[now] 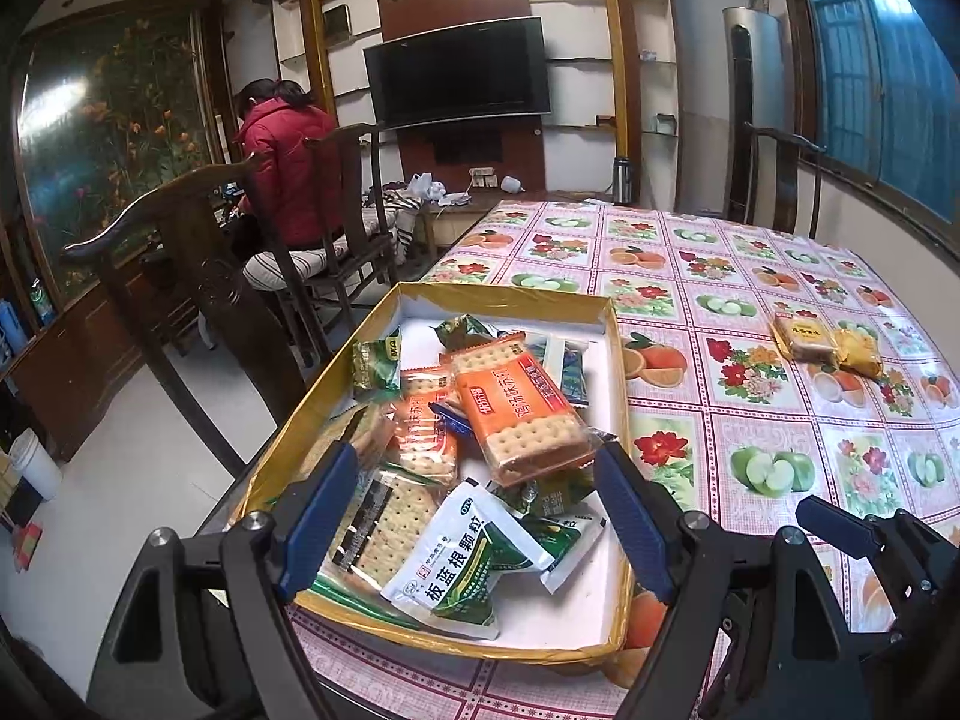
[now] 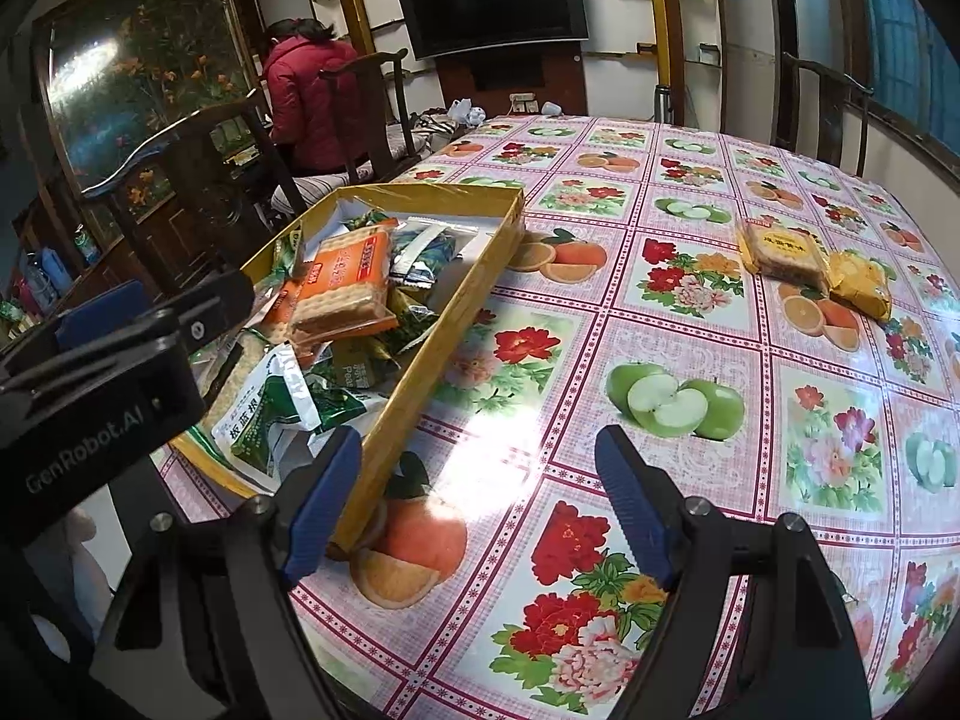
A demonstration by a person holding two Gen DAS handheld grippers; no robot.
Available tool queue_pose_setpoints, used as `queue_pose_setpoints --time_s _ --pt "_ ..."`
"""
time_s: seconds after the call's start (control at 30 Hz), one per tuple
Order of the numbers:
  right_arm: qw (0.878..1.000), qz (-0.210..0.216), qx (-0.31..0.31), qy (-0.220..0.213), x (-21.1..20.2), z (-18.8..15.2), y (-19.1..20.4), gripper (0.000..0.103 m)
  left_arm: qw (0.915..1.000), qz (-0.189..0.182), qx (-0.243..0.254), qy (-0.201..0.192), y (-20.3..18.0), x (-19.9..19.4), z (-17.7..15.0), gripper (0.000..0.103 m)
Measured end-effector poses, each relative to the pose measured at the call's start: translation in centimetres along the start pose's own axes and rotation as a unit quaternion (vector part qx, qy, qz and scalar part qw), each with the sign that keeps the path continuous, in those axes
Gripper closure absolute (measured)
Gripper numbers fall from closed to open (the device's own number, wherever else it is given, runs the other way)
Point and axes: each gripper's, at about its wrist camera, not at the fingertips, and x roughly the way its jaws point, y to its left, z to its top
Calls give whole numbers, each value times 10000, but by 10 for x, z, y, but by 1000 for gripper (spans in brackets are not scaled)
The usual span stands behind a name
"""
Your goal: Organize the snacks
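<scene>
A shallow gold-rimmed box [image 1: 618, 324] [image 2: 456, 300] lies on the table's left side, filled with several snack packs. An orange cracker pack [image 1: 516, 414] [image 2: 345, 282] lies on top, with a white-green sachet [image 1: 474, 552] [image 2: 264, 414] nearer me. My left gripper [image 1: 474, 516] hovers open over the box's near end, nothing pressed between its blue pads. My right gripper [image 2: 480, 498] stands open above bare tablecloth, just right of the box's near corner. Two packs lie apart at the far right: a tan cake pack [image 1: 801, 336] [image 2: 780, 252] and a yellow pack [image 1: 859, 351] [image 2: 858, 285].
The table wears a pink fruit-and-flower cloth [image 2: 660, 396]. Dark wooden chairs [image 1: 198, 276] stand along its left side and one at the far right. A person in a red jacket [image 1: 288, 174] sits beyond, back turned. A TV [image 1: 456, 72] hangs on the far wall.
</scene>
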Motion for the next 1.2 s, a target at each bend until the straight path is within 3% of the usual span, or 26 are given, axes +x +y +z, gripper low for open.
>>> queue_pose_setpoints --time_s 1.2 --pt "9999 -42 -5 118 8 -3 -8 22 9999 -112 77 100 -10 4 0 22"
